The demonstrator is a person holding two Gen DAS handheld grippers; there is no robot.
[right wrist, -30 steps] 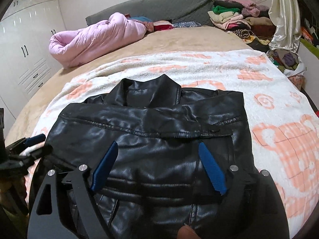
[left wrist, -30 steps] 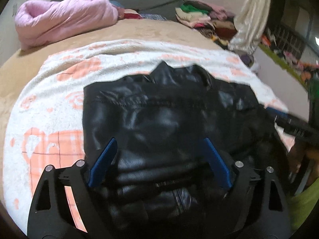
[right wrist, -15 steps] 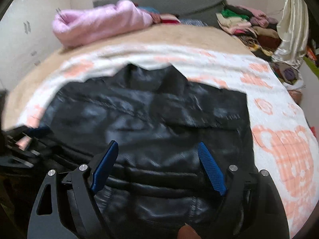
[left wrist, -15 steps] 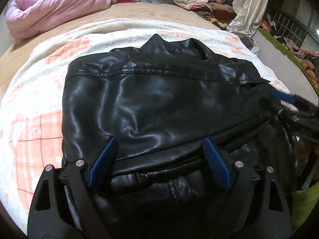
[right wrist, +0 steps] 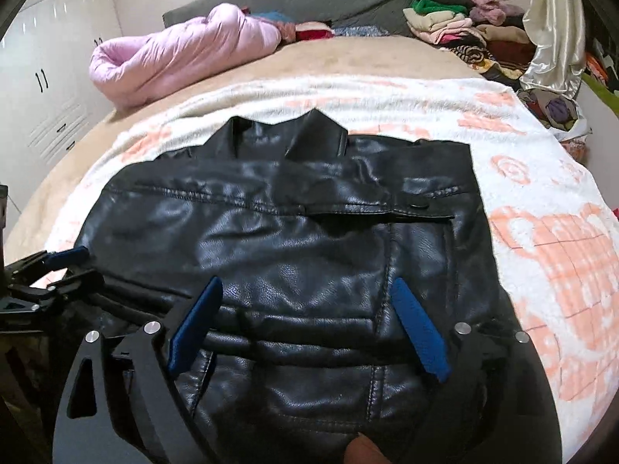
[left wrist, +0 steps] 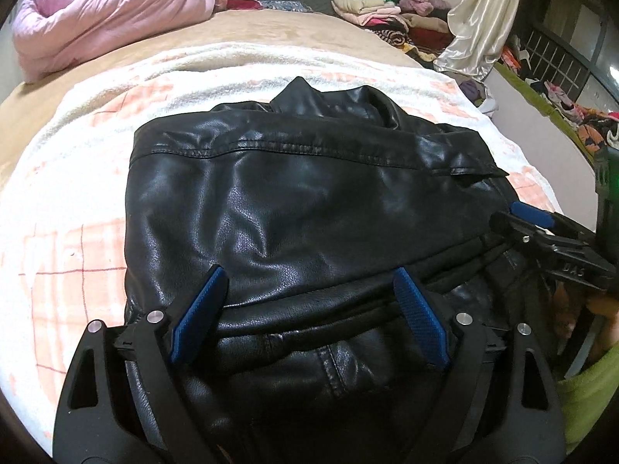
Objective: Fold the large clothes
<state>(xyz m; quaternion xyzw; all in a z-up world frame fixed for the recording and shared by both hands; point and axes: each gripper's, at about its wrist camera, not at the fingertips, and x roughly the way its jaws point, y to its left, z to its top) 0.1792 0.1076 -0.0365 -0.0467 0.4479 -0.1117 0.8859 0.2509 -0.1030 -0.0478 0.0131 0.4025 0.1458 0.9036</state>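
Observation:
A black leather jacket [left wrist: 309, 208] lies flat on a white and orange blanket [left wrist: 77, 201], collar at the far end; it also shows in the right wrist view [right wrist: 294, 255]. My left gripper [left wrist: 309, 309] is open and empty, its blue pads spread just above the jacket's near left part. My right gripper [right wrist: 305, 317] is open and empty above the near right part. Each gripper shows in the other's view: the right one [left wrist: 541, 224] at the jacket's right edge, the left one [right wrist: 50, 270] at its left edge.
The blanket [right wrist: 541, 232] covers a tan bed [right wrist: 367, 54]. A pink duvet [right wrist: 182, 50] lies at the far left. Folded clothes [right wrist: 456, 27] are stacked at the far right beside a shiny cream cloth [right wrist: 557, 27]. White wardrobes [right wrist: 42, 77] stand at the left.
Both grippers moved: the left dipped close over the jacket and then pulled back slightly; the right swung and steadied. The jacket has stayed flat. Both stay open.

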